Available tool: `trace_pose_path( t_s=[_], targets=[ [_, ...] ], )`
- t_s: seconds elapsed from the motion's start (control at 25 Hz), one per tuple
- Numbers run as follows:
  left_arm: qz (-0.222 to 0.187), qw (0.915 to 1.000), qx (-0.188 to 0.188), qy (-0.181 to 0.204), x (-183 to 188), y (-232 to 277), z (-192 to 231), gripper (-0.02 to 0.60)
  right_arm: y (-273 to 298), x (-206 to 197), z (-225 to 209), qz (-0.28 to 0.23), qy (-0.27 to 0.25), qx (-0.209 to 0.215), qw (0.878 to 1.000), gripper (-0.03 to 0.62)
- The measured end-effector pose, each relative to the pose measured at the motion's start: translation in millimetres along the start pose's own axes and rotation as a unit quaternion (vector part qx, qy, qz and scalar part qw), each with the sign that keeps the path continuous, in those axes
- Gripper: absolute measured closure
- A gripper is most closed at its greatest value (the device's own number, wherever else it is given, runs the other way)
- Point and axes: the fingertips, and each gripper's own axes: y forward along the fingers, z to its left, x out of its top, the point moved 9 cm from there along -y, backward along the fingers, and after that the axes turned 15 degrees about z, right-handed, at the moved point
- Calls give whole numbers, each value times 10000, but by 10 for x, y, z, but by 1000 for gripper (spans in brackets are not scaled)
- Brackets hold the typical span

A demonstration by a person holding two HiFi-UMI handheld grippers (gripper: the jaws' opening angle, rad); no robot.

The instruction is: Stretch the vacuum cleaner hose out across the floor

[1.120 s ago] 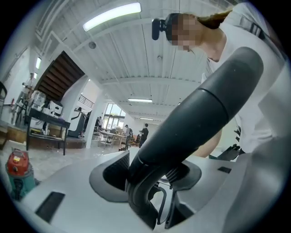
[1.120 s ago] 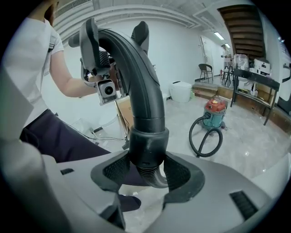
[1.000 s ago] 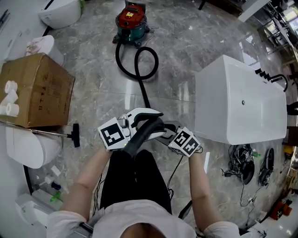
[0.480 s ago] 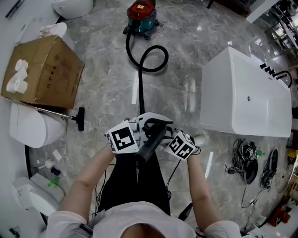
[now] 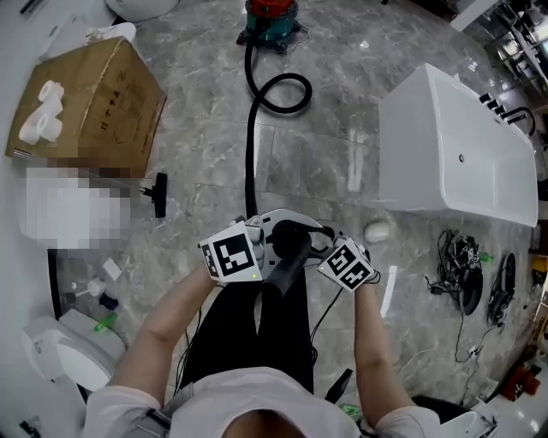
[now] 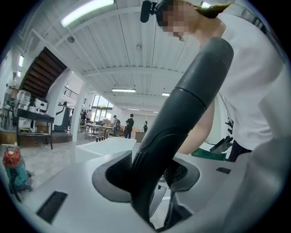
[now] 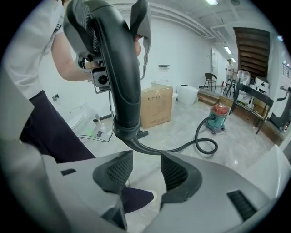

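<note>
L gripper pinches dark-grey plastic hose handle.
R gripper spread, empty; both just narrowed. Pull steady till far black hose loop straightens.

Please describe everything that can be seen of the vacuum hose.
The hose is black, thin and flexible, and looks like plastic. It leaves the red and green vacuum, curls once on the grey floor, then runs almost straight toward the person. Its near end is a thicker, rigid dark grey tube, lifted off the floor and tilted. The left tongs, whose jaws have just been closing, clamp this tube between their pads.
</note>
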Motion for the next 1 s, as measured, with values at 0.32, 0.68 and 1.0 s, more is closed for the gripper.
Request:
trace_pose_path(
  t_s=[0.32,0.68,1.0],
  targets=[
    [64,9998,-41,-200,-229,-172,-663,390,-241,-164,816,-28,346,-352,9988,395],
    [-101,9998,162,-70,-88,-58,-1128,391,-241,-85,1261,-1081,137,276,9937,329],
    [-78,9981,603,27,166,448,-2145,391,-695,-425,2005,-2161,-265,382,9753,323]
  ],
)
